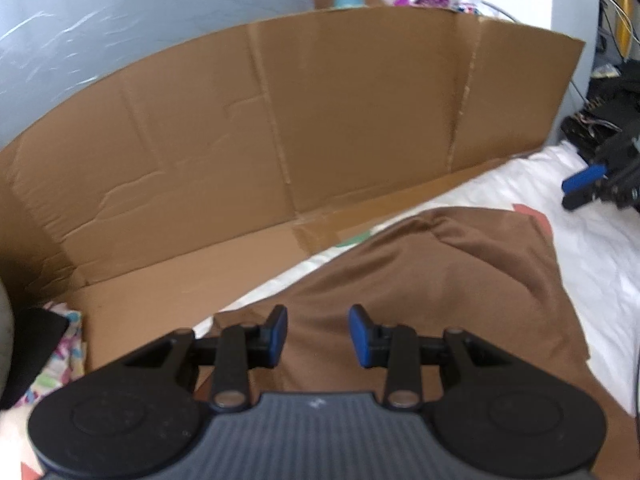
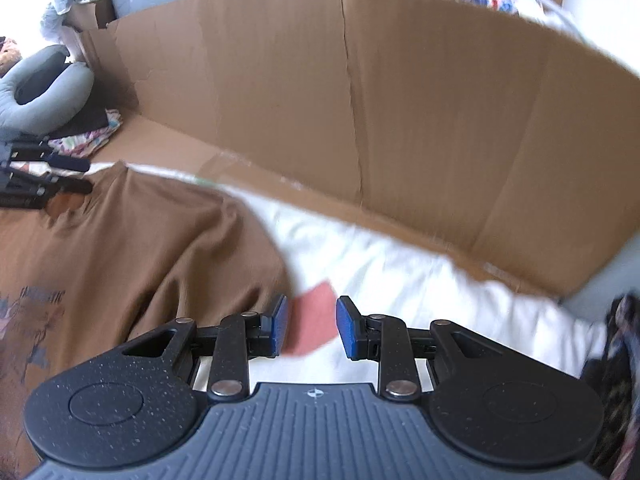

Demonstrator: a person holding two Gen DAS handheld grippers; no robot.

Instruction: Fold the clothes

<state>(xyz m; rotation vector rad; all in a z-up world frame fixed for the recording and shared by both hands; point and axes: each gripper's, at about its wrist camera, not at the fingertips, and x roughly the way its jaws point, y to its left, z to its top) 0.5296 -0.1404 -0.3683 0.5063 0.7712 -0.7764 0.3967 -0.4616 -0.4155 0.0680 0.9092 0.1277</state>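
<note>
Left wrist view
Left gripper: the left gripper (image 1: 318, 336) is low in the picture, its jaws stand apart and nothing is between the blue pads (image 1: 280, 330).
Shirt: the brown shirt (image 1: 420, 292) lies spread on the white sheet (image 1: 592, 264), under and in front of the gripper; I cannot tell if the pads touch the cloth.
Cardboard: a big unfolded cardboard box (image 1: 280, 120) stands behind the shirt like a wall, with one flap flat on the bed.
Other gripper: the right gripper (image 1: 580, 188) shows at the right edge, over the white sheet.

Right wrist view
Right gripper: its jaws are apart with nothing between them; between the pads one sees a pink patch (image 2: 312, 324) of the sheet.
Shirt: the brown shirt lies to the left of this gripper, with a dark print (image 2: 32, 320) near the left edge; its edge is just beside the left pad.
Other gripper: the left gripper shows at the far left, at the shirt's far edge.
Pillow: a grey neck pillow (image 2: 40, 84) lies at upper left, beside the cardboard, above some folded patterned cloth (image 2: 88, 136).
</note>
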